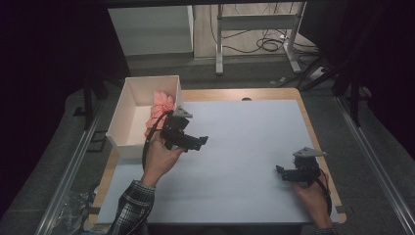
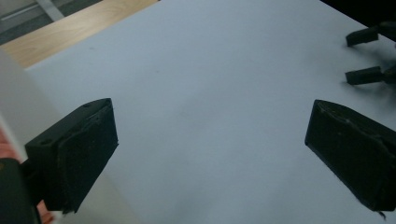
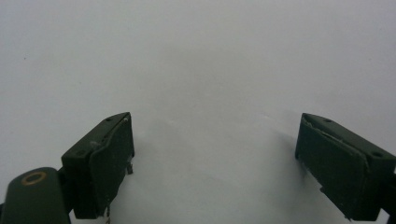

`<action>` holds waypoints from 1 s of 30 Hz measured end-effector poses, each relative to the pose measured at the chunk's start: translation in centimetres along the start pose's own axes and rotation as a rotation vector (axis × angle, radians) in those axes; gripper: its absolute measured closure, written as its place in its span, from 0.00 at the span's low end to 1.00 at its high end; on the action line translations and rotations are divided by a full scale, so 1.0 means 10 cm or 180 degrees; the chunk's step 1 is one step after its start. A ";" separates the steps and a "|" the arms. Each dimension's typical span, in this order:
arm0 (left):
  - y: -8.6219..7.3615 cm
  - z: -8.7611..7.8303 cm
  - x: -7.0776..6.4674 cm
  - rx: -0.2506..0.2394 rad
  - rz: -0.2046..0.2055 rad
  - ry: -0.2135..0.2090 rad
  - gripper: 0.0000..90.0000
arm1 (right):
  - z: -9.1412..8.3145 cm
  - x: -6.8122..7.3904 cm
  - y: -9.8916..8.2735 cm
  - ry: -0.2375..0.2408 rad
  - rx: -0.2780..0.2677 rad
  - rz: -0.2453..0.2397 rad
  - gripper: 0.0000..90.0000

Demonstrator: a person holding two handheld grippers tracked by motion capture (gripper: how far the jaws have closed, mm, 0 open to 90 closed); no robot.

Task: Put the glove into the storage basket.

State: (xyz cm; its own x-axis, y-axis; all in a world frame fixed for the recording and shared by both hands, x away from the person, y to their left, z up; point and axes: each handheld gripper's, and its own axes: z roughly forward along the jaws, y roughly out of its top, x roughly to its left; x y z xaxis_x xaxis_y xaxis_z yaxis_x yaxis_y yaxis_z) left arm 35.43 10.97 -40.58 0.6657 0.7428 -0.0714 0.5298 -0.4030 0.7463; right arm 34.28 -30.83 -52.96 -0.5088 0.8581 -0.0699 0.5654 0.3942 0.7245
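1. Left gripper (image 1: 203, 142) released, jaws wide apart with nothing between them; held in the left hand (image 1: 161, 156) above the mat (image 1: 244, 147), just right of the box (image 1: 128, 93).
2. Left gripper view: left gripper (image 2: 210, 140) has both black jaws spread, bare mat (image 2: 210, 84) in the gap, white box wall (image 2: 18, 102) at the left edge beside the left jaw.
3. Right gripper (image 1: 280, 171) also released, empty, jaws apart; held in the right hand (image 1: 313, 198) low over the mat near its right edge, pointing left.
4. Right gripper view: right gripper (image 3: 215, 140) jaws wide, bare mat (image 3: 201, 60) between them.
5. Right gripper (image 2: 369, 56) also shows far off at the top right of the left gripper view, its two jaw tips apart.
6. Pink thing (image 1: 160, 110) lies inside the box against its right wall, near the far right corner; crumpled or frilly, kind cannot tell. A sliver of pink also at the bottom left of the left gripper view (image 2: 7, 147).
7. Left gripper is just beside the pink thing, not touching it; box wall between them.
8. Box is open-topped, white, sits on the table's (image 1: 274, 94) far left corner, partly off the mat.
9. Grippers well apart, left one farther from the person than the right one.
10. Plaid sleeve (image 1: 129, 210) on the left forearm at bottom.
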 end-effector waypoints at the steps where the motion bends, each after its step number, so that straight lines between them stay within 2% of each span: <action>1: -0.01 0.01 -0.02 0.0001 0.0015 -0.0019 0.03 | 0.00 0.00 0.00 0.0001 0.0001 0.0003 0.13; 4: -0.04 0.05 -0.12 -0.0008 0.0105 -0.0072 0.03 | 0.00 0.00 0.00 0.0001 0.0000 0.0003 0.13; 9: -0.12 0.11 -0.24 -0.0028 0.0170 -0.0163 0.03 | 0.00 0.00 0.00 0.0001 0.0003 0.0004 0.13; 15: -0.35 0.29 -0.35 0.0021 0.0240 -0.0252 0.03 | 0.00 0.00 0.00 0.0000 0.0002 0.0006 0.13; 22: -0.66 0.49 -0.37 0.0025 0.0230 -0.0311 0.03 | 0.00 0.00 0.00 0.0000 0.0000 0.0002 0.13; 26: -0.87 0.62 -0.38 0.0123 0.0266 -0.0292 0.03 | 0.00 0.00 0.00 0.0000 0.0000 0.0003 0.13; 30: -1.04 0.72 -0.36 0.0208 0.0219 -0.0285 0.03 | 0.00 0.00 0.00 -0.0001 0.0002 -0.0001 0.13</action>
State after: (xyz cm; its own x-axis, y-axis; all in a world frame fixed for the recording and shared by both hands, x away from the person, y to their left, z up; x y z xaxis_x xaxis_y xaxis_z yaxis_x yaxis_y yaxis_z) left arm 31.33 8.60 -52.84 0.7444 0.6626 -0.0825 0.5124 -0.4876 0.7069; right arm 34.26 -30.82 -52.95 -0.5088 0.8580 -0.0703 0.5656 0.3948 0.7241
